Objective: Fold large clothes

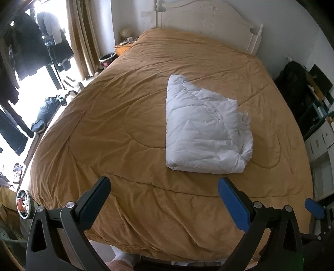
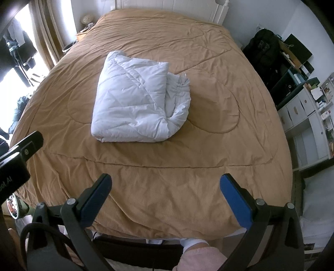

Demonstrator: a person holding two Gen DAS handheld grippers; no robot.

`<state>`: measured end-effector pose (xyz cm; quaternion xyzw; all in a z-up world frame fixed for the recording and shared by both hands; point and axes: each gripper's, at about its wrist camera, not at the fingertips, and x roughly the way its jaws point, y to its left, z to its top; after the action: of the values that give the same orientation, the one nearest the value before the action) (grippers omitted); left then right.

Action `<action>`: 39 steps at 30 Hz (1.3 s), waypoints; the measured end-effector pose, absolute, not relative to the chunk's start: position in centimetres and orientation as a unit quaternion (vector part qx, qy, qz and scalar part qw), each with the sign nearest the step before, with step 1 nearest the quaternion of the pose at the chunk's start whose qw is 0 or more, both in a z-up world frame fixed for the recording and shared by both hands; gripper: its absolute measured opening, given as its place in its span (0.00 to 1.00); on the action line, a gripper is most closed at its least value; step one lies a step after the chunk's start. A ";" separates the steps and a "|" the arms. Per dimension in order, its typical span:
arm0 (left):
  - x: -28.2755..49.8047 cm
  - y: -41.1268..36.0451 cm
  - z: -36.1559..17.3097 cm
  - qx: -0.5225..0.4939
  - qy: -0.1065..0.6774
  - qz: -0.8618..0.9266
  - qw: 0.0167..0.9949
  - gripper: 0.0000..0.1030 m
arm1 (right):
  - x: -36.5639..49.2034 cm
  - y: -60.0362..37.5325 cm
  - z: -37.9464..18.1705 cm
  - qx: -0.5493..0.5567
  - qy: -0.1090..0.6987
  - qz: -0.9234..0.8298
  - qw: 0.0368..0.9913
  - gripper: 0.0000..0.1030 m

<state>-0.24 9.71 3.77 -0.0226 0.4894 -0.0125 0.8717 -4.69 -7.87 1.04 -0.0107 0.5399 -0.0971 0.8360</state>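
Note:
A white quilted garment (image 1: pixel 205 129) lies folded into a thick bundle on the middle of the bed; it also shows in the right wrist view (image 2: pixel 139 102). A gathered cuff or hem sticks out on its right side. My left gripper (image 1: pixel 165 185) is open and empty, held above the foot of the bed, well short of the bundle. My right gripper (image 2: pixel 166 183) is open and empty too, also back near the foot edge. The right gripper's blue pad (image 1: pixel 314 207) shows at the left wrist view's right edge, and the left gripper's body (image 2: pixel 18 152) shows at the right wrist view's left edge.
A tan quilted bedspread (image 1: pixel 117 129) covers the whole bed, with a white headboard (image 1: pixel 206 18) behind. A nightstand (image 1: pixel 123 47), curtains and hanging dark clothes (image 1: pixel 35 48) stand to the left. A black bag (image 2: pixel 263 50) and white shelves (image 2: pixel 309 116) stand to the right.

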 end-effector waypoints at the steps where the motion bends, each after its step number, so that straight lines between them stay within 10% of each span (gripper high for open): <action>1: -0.2 9.7 3.8 -0.022 0.489 -0.012 0.872 0.99 | -4.8 -7.9 1.0 -0.012 0.540 -0.097 0.836 1.00; 39: -1.0 9.8 3.7 -0.013 0.494 -0.006 0.869 0.99 | -4.5 -8.1 0.9 -0.010 0.536 -0.087 0.840 1.00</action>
<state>-1.02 9.80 3.70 -0.0135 0.4943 -0.0062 0.8692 -4.47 -8.09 0.91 -0.0101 0.5360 -0.0869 0.8397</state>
